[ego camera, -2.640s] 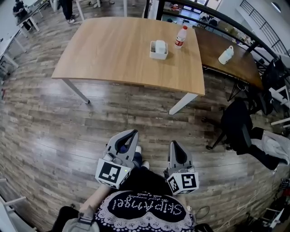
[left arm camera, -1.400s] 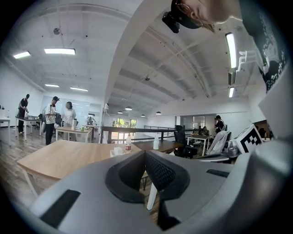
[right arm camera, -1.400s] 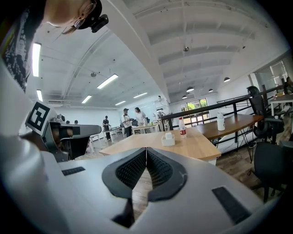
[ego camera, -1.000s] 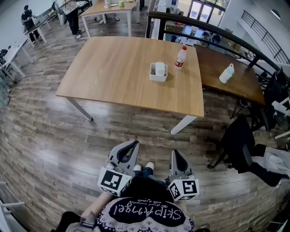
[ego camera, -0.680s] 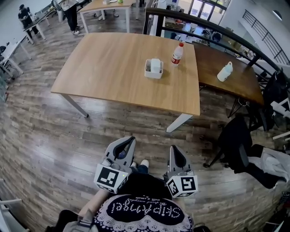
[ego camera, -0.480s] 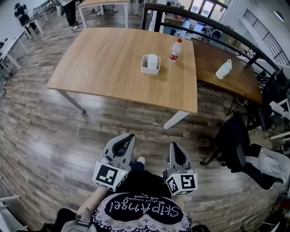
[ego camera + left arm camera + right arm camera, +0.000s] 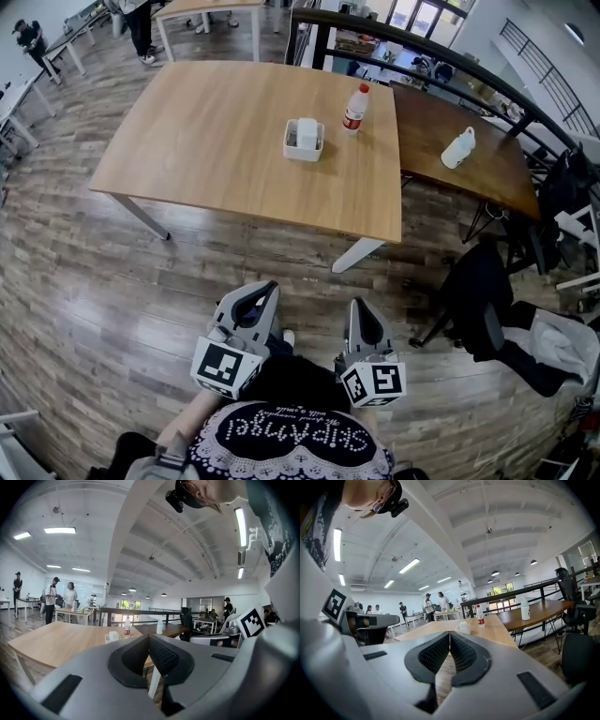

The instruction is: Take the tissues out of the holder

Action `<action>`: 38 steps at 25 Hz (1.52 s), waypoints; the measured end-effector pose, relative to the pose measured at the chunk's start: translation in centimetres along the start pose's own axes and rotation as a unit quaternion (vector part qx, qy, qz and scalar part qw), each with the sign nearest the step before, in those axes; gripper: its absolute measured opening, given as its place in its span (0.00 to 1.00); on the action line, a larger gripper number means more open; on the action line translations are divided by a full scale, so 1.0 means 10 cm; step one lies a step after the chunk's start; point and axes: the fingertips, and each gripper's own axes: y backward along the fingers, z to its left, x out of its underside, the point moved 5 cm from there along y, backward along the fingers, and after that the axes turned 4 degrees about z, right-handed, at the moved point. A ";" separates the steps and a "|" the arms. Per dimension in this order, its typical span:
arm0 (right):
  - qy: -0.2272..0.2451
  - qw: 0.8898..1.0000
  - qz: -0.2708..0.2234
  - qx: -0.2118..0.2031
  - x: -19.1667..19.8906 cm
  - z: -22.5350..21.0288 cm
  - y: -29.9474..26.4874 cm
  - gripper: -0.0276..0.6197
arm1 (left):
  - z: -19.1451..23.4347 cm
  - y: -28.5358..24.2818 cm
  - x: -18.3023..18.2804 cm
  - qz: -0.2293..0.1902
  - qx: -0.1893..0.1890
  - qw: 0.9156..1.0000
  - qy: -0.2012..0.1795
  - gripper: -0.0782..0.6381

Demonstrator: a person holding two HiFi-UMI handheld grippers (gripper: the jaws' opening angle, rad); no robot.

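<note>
A white tissue holder (image 7: 304,148) stands on the light wooden table (image 7: 206,131), right of its middle, with white tissues (image 7: 307,130) sticking up out of it. Both grippers hang low over the floor, well short of the table's near edge. My left gripper (image 7: 270,287) and my right gripper (image 7: 357,303) each have their jaws closed together with nothing between them. Past the shut left gripper (image 7: 149,638), the left gripper view shows the holder (image 7: 112,636) far off. The right gripper view shows it (image 7: 463,627) beyond the shut right gripper (image 7: 450,634).
A red-capped bottle (image 7: 353,109) stands just right of the holder. A white jug (image 7: 457,148) sits on the darker table (image 7: 487,141) to the right. A black chair (image 7: 473,291) is at the right, by a railing (image 7: 441,47). People stand at far desks (image 7: 202,7).
The table and holder have slid left in the head view and come a little nearer. Both grippers kept their pose and stayed shut.
</note>
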 end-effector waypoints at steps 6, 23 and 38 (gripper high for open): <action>-0.003 1.000 0.008 0.015 -0.03 -0.04 -0.19 0.06 | 0.16 -0.20 -0.01 0.003 0.013 1.000 0.016 0.12; -0.012 0.999 0.020 0.026 -0.30 0.22 -1.03 0.06 | 1.02 -0.65 -0.28 0.013 0.034 0.999 0.011 0.12; -0.006 0.999 0.019 0.037 -0.35 0.36 -1.41 0.06 | 1.41 -0.78 -0.34 0.015 0.052 0.999 0.006 0.12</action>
